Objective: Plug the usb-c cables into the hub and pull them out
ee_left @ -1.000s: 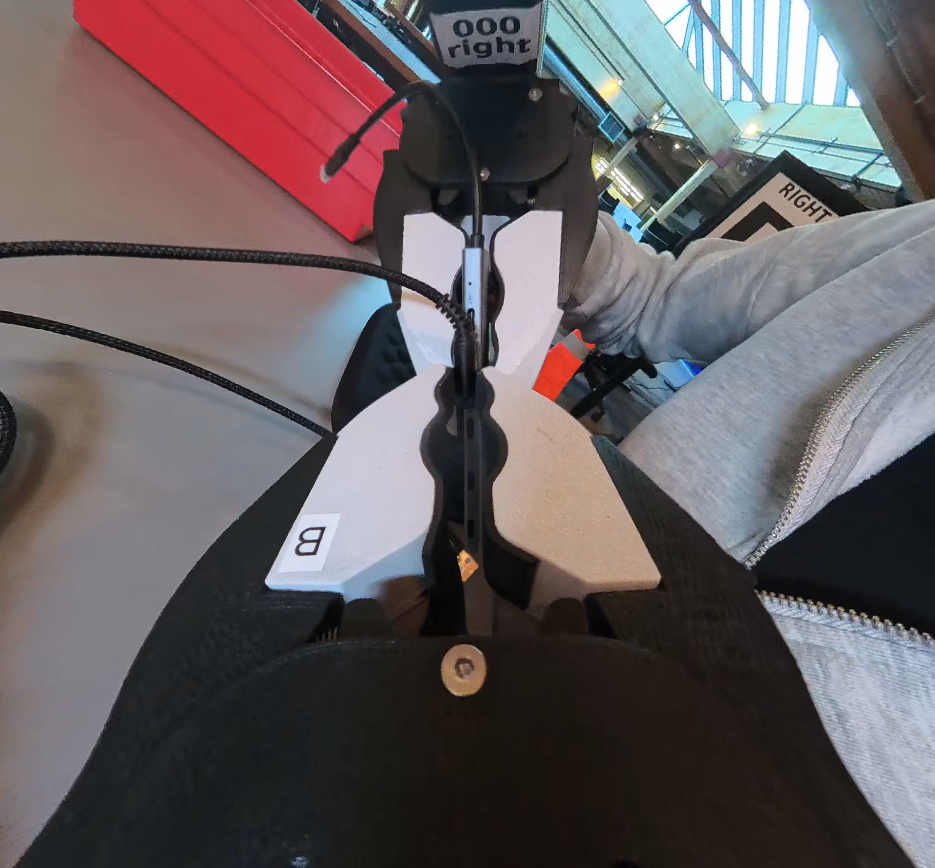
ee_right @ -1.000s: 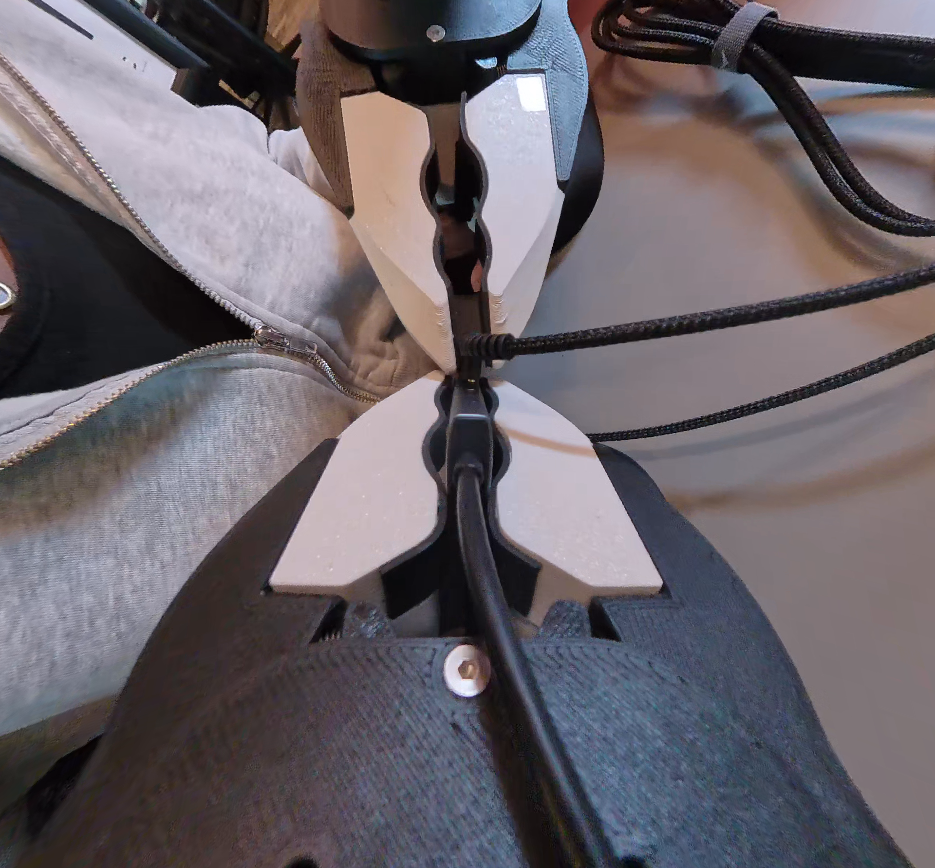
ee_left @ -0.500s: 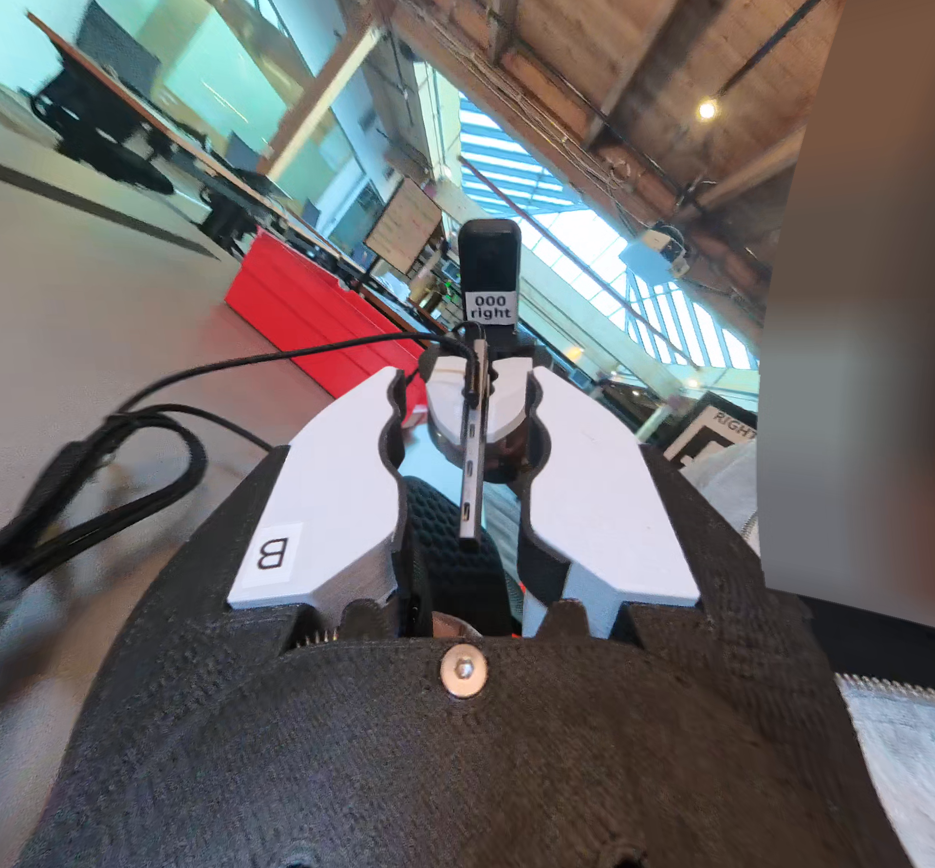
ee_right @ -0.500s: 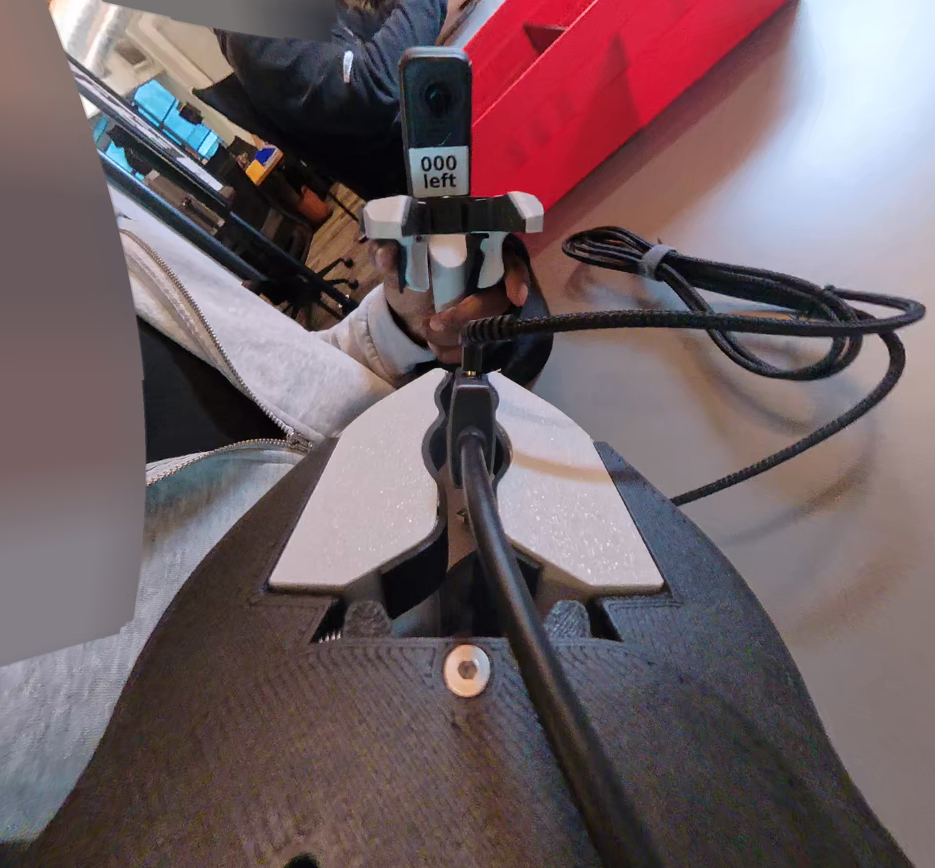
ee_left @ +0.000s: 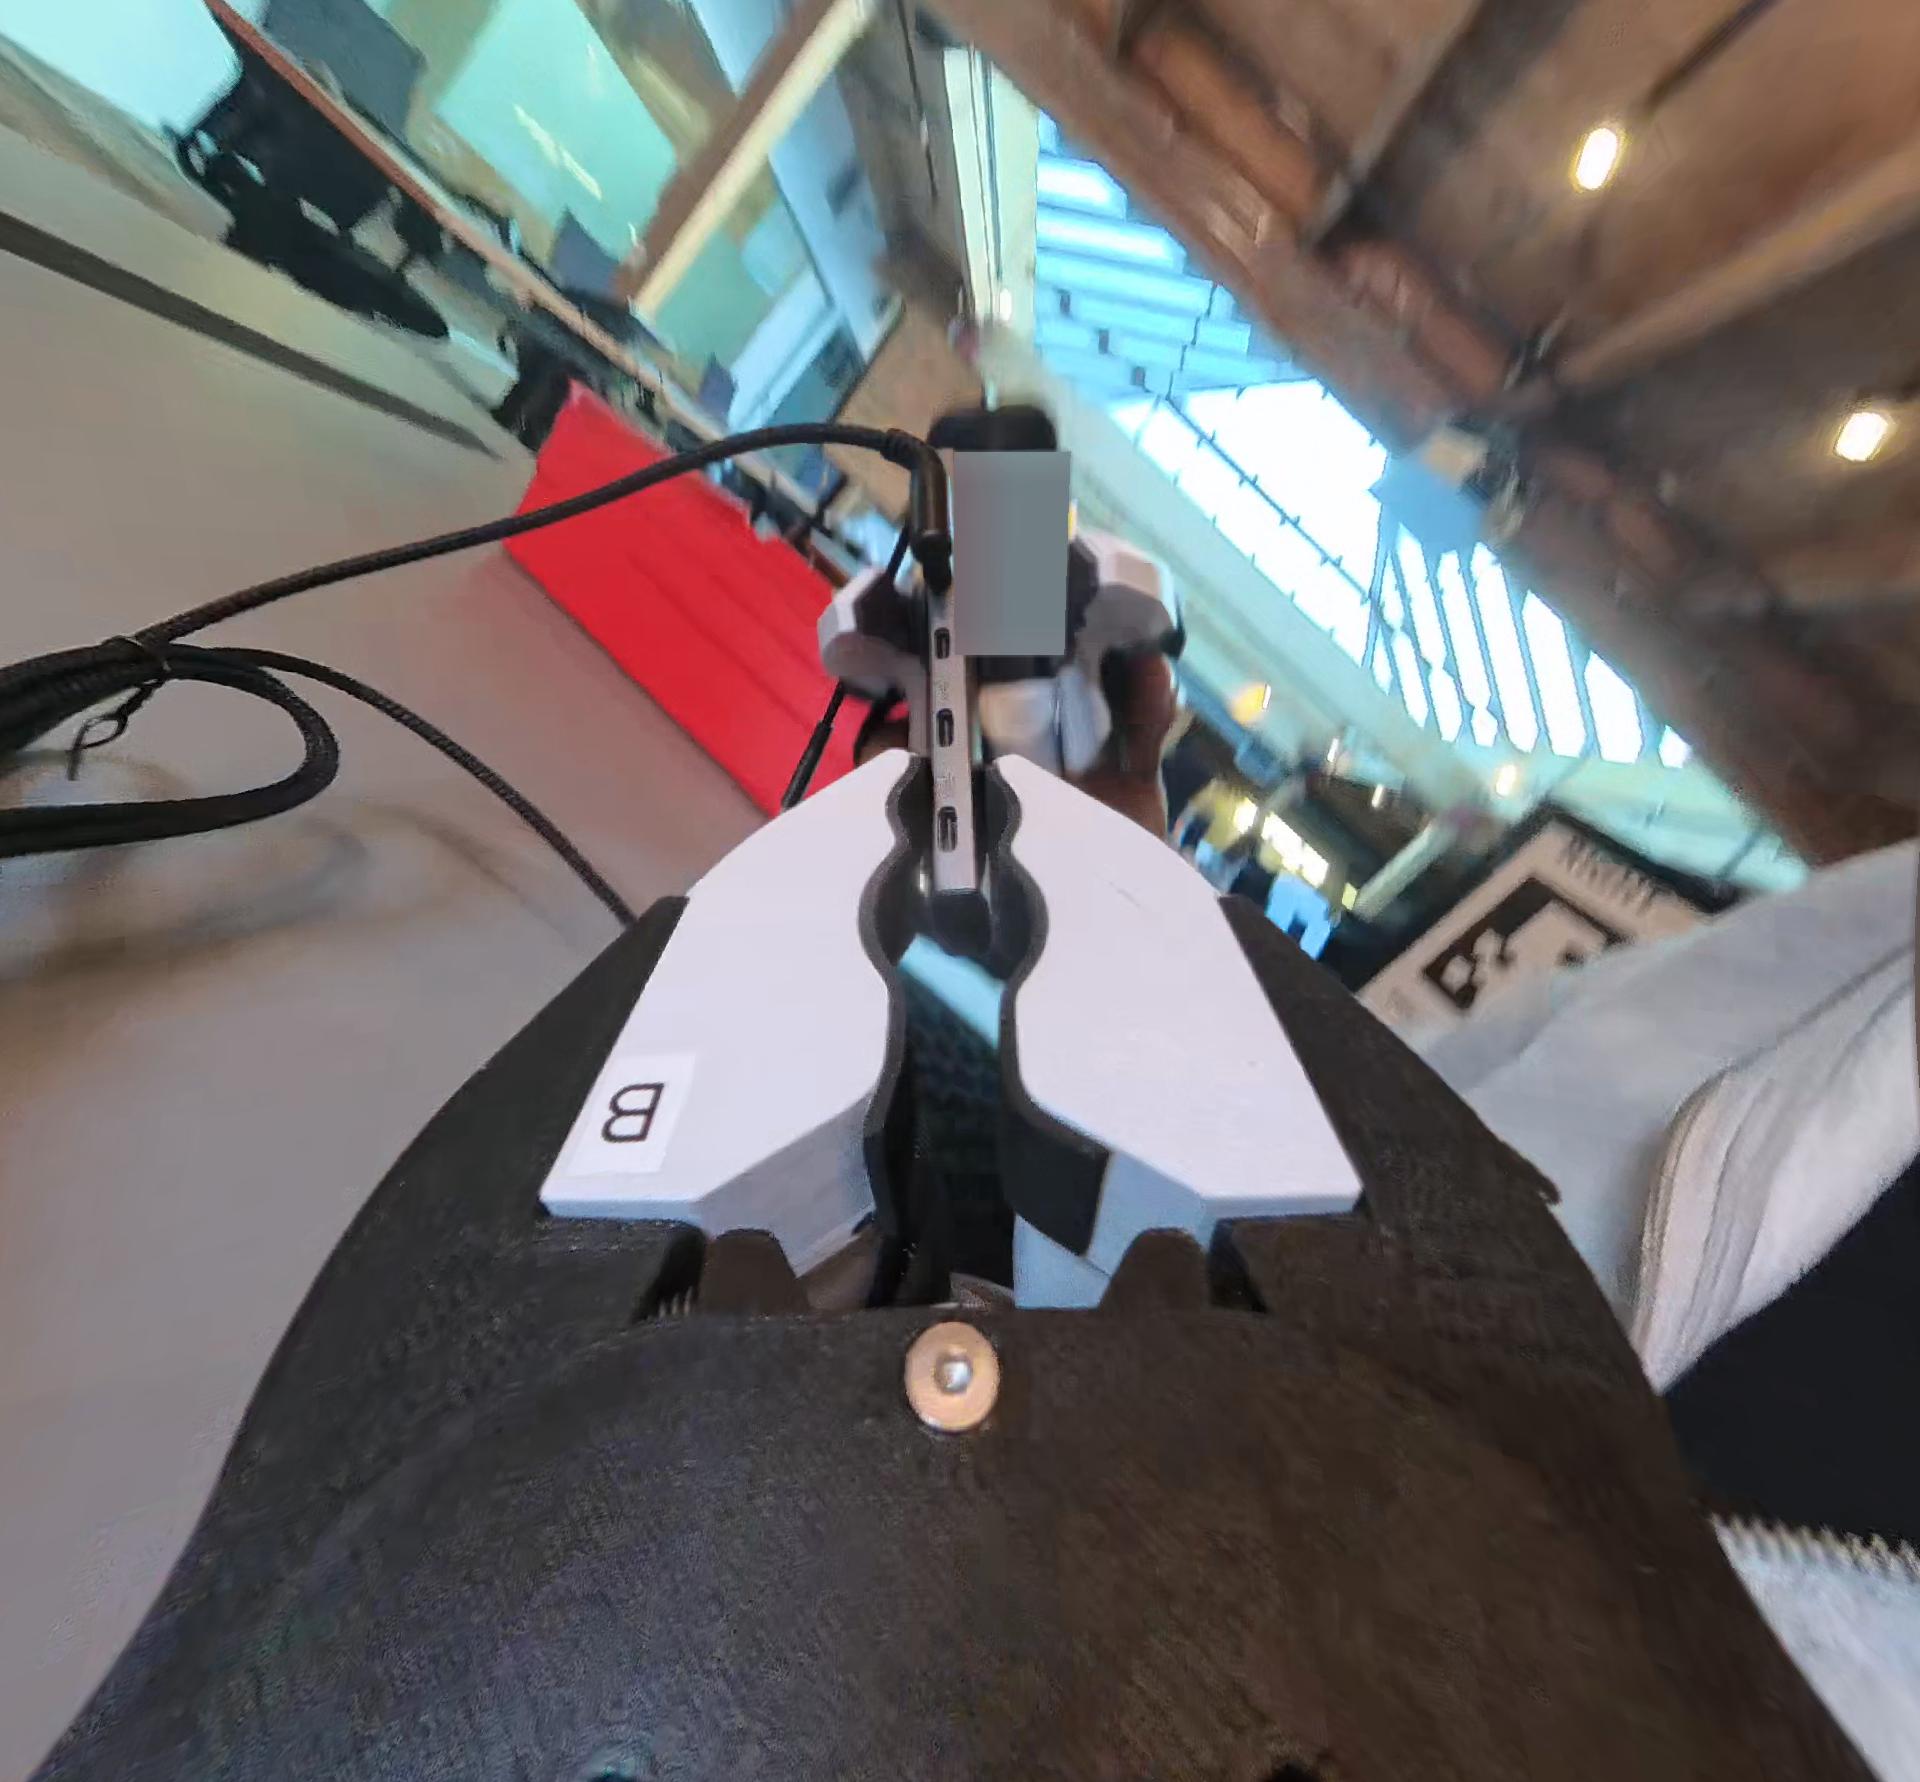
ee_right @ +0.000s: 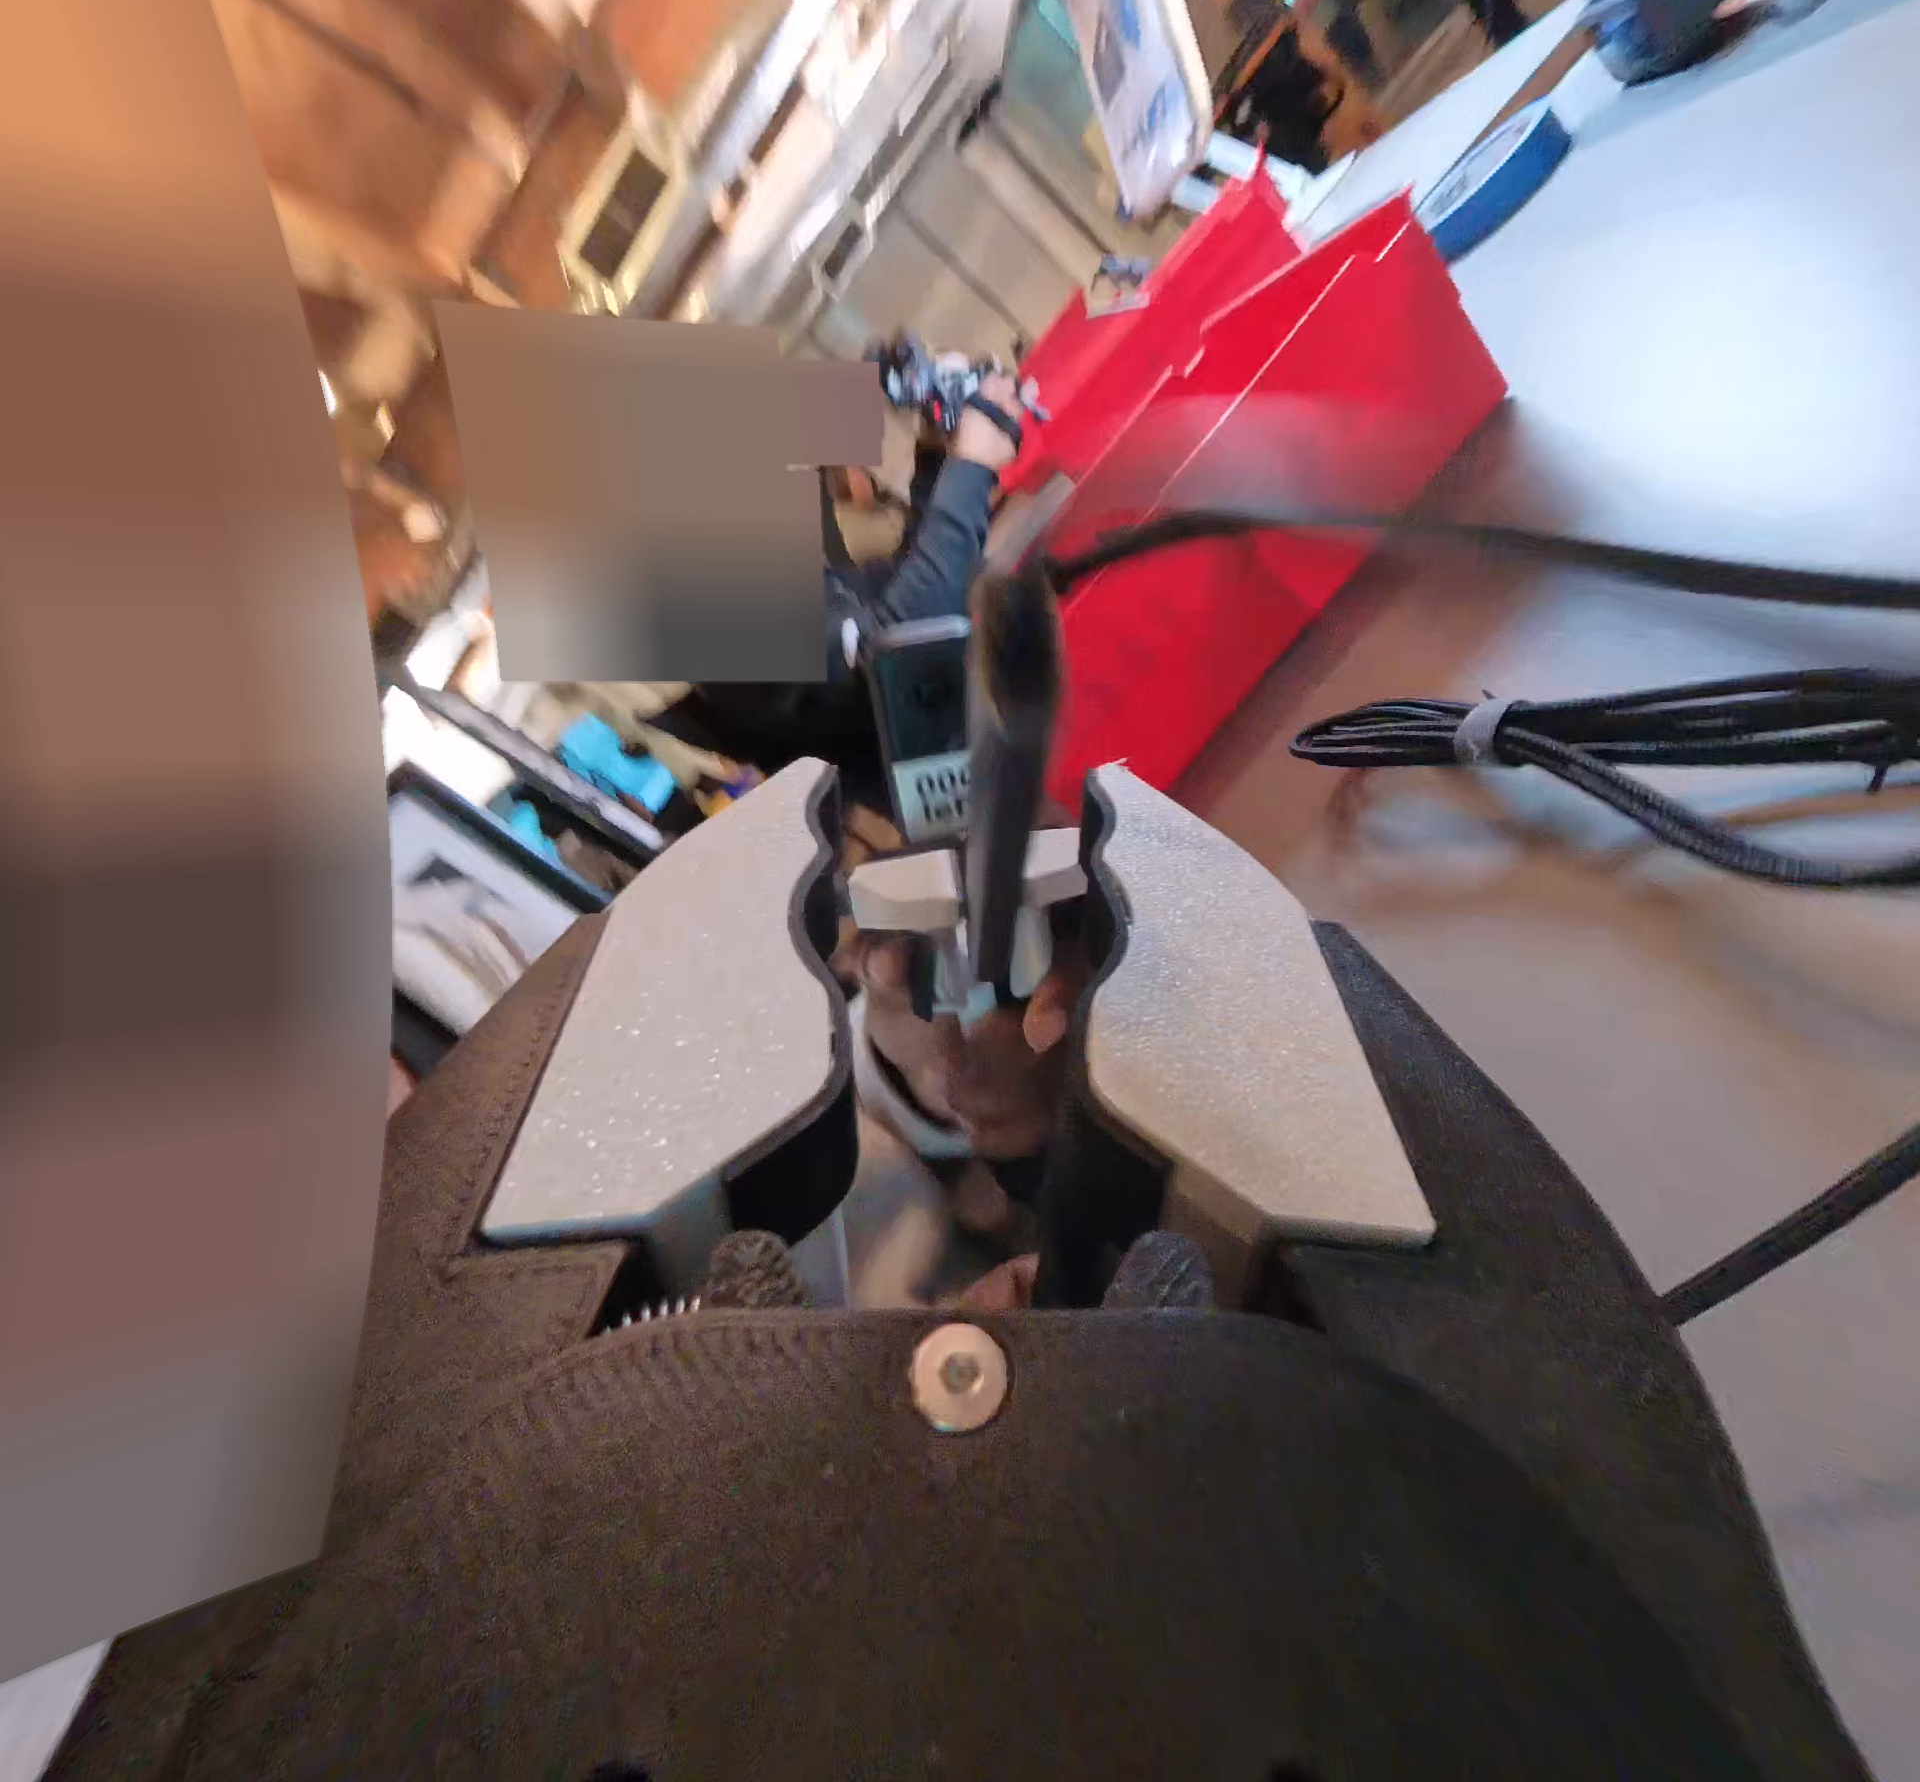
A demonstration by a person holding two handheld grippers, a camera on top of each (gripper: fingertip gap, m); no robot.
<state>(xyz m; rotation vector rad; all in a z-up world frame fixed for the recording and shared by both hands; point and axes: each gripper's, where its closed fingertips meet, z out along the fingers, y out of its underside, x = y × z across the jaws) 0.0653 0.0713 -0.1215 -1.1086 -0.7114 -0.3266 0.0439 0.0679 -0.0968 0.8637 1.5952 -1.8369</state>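
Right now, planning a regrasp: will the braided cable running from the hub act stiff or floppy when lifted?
Probably floppy: the braided cable sags in a loose arc from the hub to the table. Its woven sheath likely grips well.

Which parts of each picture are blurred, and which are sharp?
Left wrist view: the left tool and the hub are sharp; the ceiling behind is smeared. Right wrist view: the right tool is sharp; the red bin is smeared by motion.
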